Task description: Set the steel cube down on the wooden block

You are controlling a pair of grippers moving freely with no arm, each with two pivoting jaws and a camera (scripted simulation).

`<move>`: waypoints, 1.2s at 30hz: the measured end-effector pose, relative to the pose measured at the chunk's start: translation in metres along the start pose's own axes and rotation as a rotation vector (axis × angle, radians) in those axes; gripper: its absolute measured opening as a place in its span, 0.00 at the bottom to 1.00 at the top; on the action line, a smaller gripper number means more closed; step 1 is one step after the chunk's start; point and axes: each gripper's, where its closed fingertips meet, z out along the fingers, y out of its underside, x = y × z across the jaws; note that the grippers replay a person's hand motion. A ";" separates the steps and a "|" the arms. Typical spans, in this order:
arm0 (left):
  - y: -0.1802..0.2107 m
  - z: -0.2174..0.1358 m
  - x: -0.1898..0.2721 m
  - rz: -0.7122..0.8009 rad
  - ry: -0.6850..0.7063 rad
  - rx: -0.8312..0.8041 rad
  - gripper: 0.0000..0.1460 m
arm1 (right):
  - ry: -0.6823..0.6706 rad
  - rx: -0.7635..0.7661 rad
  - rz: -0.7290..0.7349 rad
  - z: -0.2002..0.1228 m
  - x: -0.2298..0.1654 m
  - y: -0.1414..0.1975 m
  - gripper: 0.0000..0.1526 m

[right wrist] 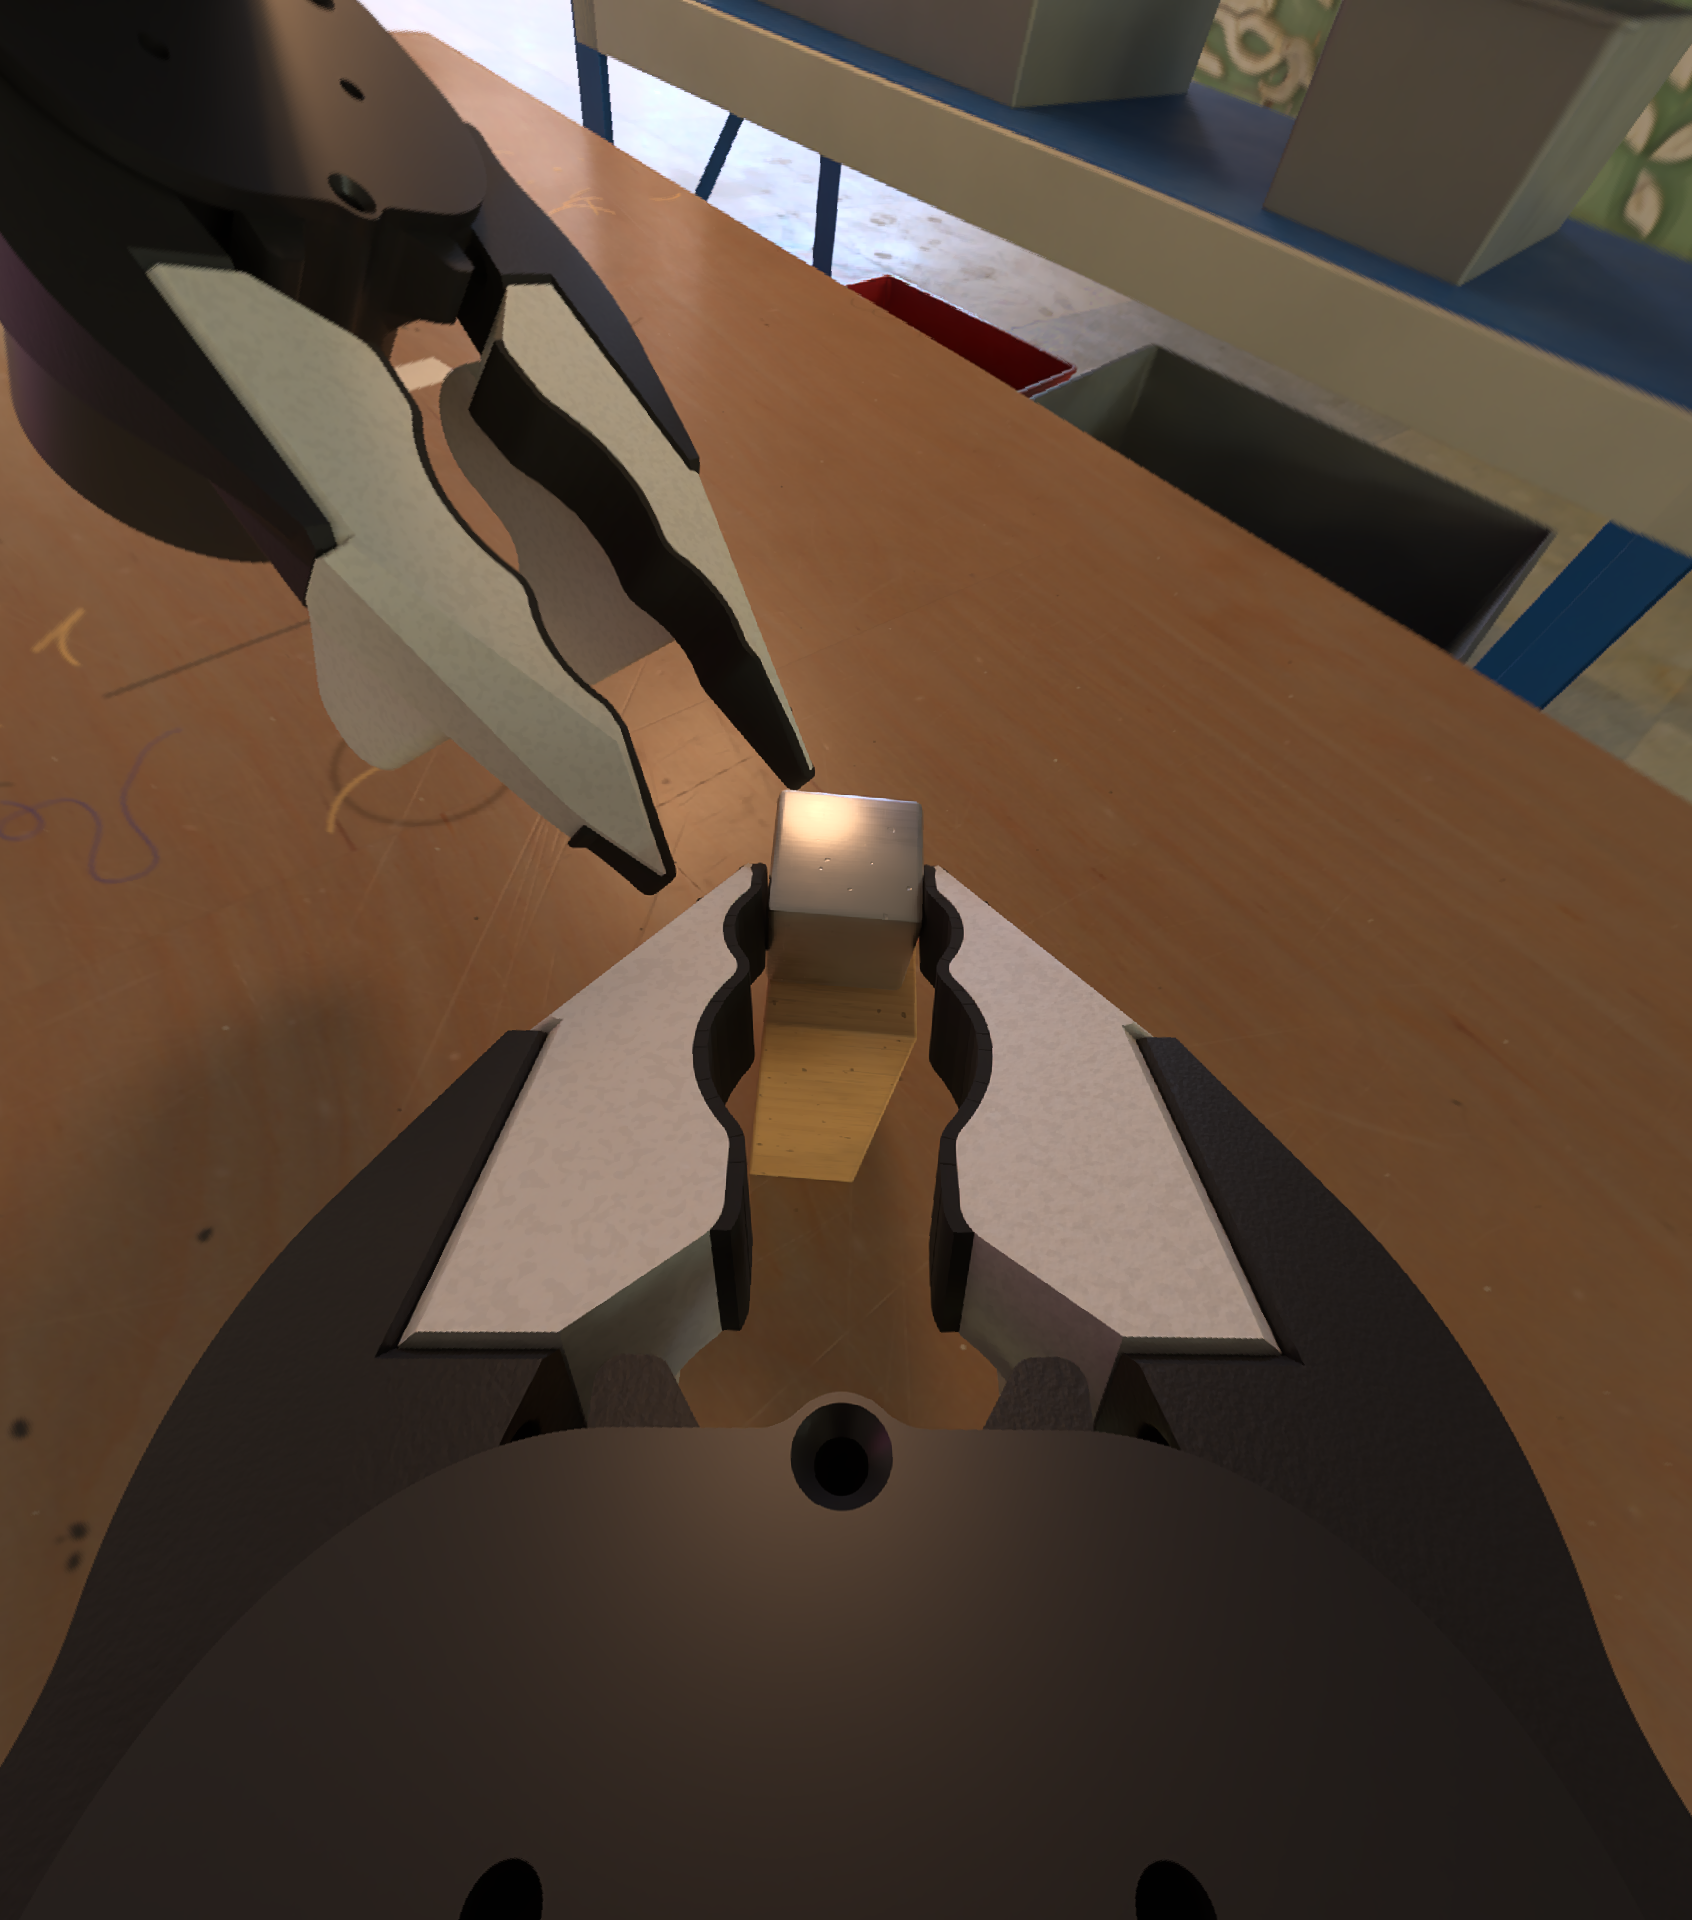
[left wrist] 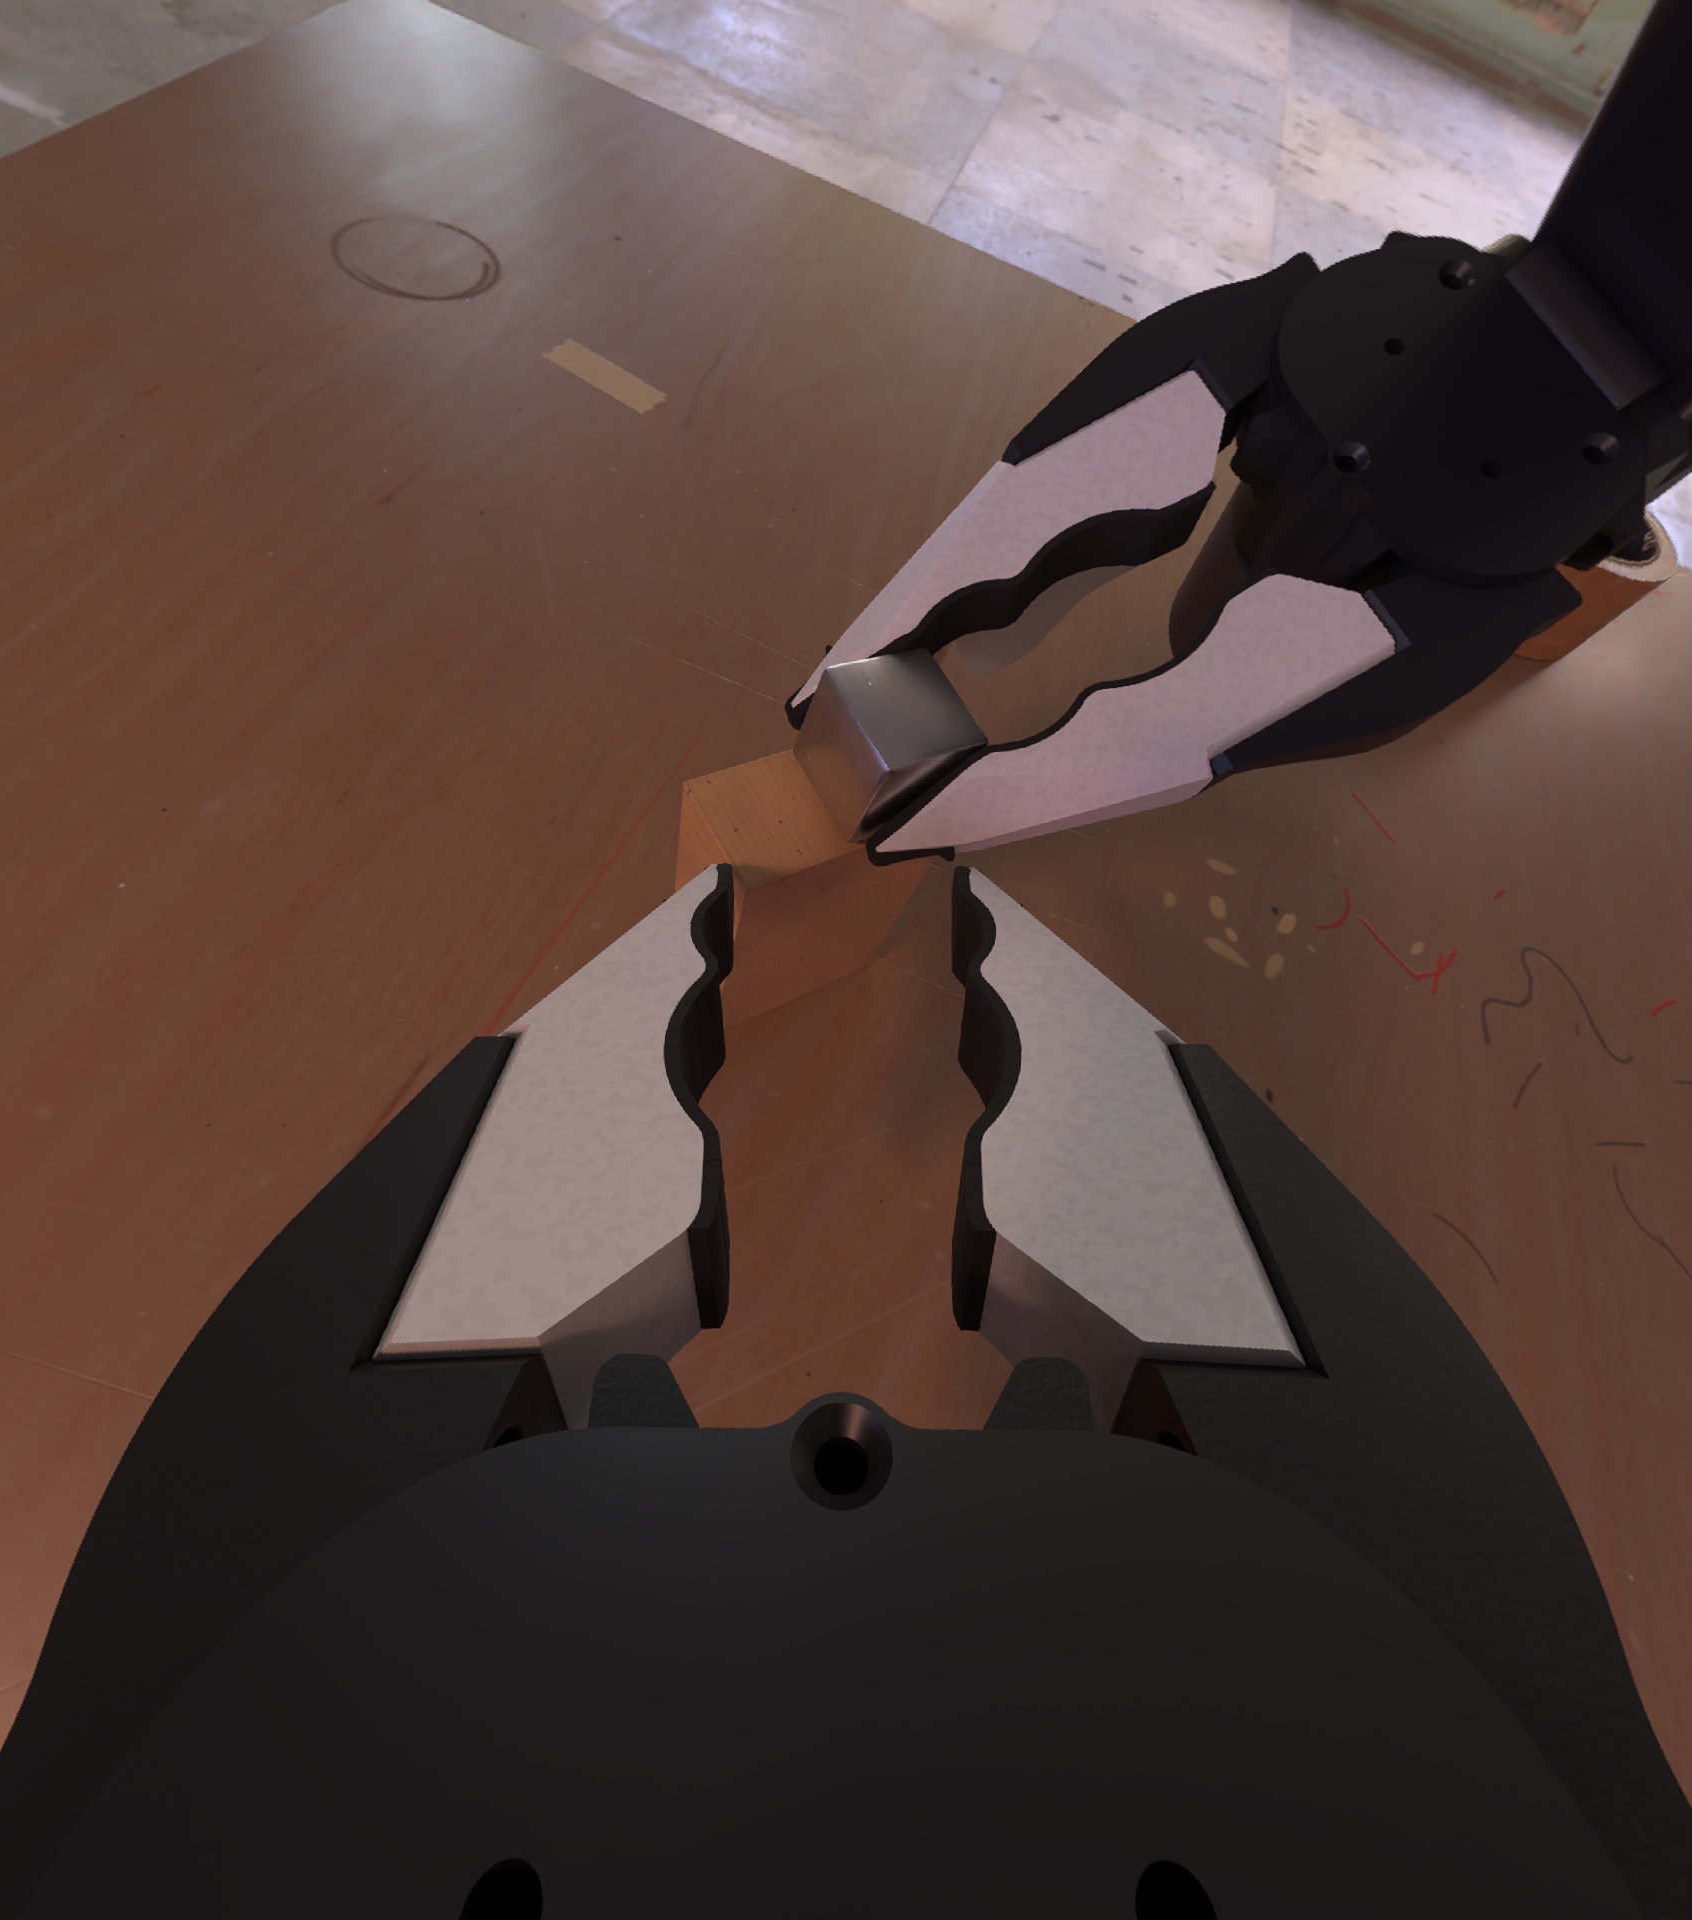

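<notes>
A shiny steel cube point(right wrist: 847, 883) is pinched between my right gripper's point(right wrist: 842, 885) fingertips. It hangs right over the top of the wooden block point(right wrist: 826, 1091); I cannot tell whether they touch. In the left wrist view the right gripper point(left wrist: 847, 774) reaches in from the upper right with the cube point(left wrist: 889, 738) over the block's point(left wrist: 754, 816) far corner. My left gripper point(left wrist: 842, 878) is open and empty, its tips to either side of the block's near end. It also shows in the right wrist view point(right wrist: 728, 826), just beyond the cube.
The block stands on a wooden table point(left wrist: 302, 727) marked with scribbles and a strip of tape point(left wrist: 603, 374). Past the table's far edge point(right wrist: 1237, 551) are a grey bin point(right wrist: 1341, 488), a red bin point(right wrist: 967, 327) and a blue-framed shelf point(right wrist: 1600, 613) with boxes.
</notes>
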 end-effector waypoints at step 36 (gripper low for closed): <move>0.002 0.002 -0.002 0.020 -0.012 0.003 0.29 | -0.031 0.017 0.079 0.007 0.001 -0.002 0.19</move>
